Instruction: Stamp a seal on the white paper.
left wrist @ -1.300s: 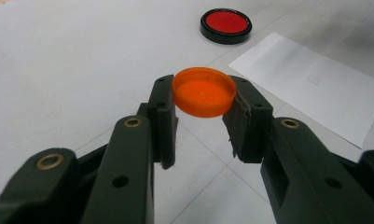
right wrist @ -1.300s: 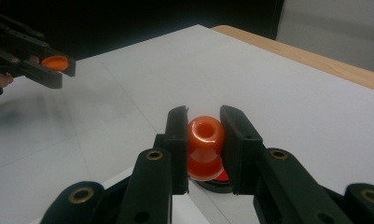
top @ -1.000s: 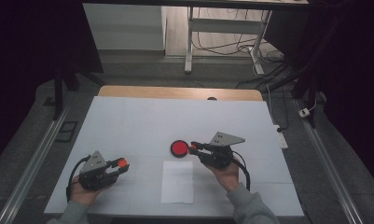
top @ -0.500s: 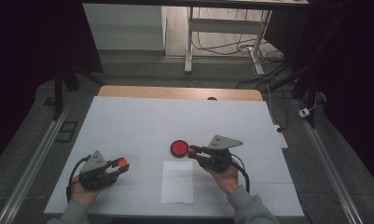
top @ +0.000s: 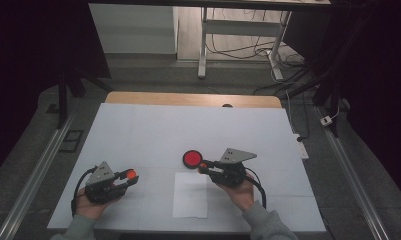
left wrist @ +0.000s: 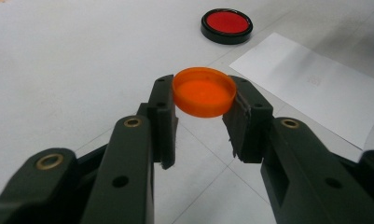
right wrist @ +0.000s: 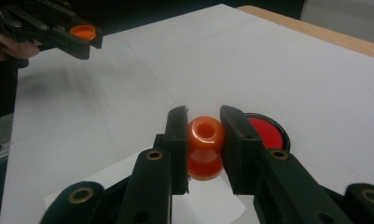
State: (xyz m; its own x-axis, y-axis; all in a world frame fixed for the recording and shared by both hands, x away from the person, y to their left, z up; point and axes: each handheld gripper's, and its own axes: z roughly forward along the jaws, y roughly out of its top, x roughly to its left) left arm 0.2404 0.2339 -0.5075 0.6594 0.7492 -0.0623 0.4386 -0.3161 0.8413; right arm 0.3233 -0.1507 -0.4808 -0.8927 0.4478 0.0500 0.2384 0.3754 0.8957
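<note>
Nearest the person's edge of the white table (top: 138, 130), a sheet of white paper (top: 190, 195) lies flat between the two hands, its long axis running away from the person. Just to its left, the left gripper (top: 127, 178) is held in the person's left hand (top: 90, 207) and points toward the right of the high view; its jaws are clamped on an orange cap (left wrist: 204, 91), pressing on the rim from either side. The cap is a shallow round disc held roughly level, its flat face up, so its short axis stands near upright. A little farther on and to the right of the paper, the right gripper (top: 202, 167), in the person's right hand (top: 242, 194), points leftward in the high view. Its jaws are closed on an orange stamp (right wrist: 205, 147), a small spool-shaped piece gripped at its waist; its long axis runs along the jaws, its holed end facing the gripper's camera and its broader end away. Just beyond those fingertips a red ink pad (top: 192, 159) in a round black case lies open on the table, face up, near the stamp though I cannot tell if they touch. Farther still, a wooden strip (top: 193, 99) borders the table's far edge.
</note>
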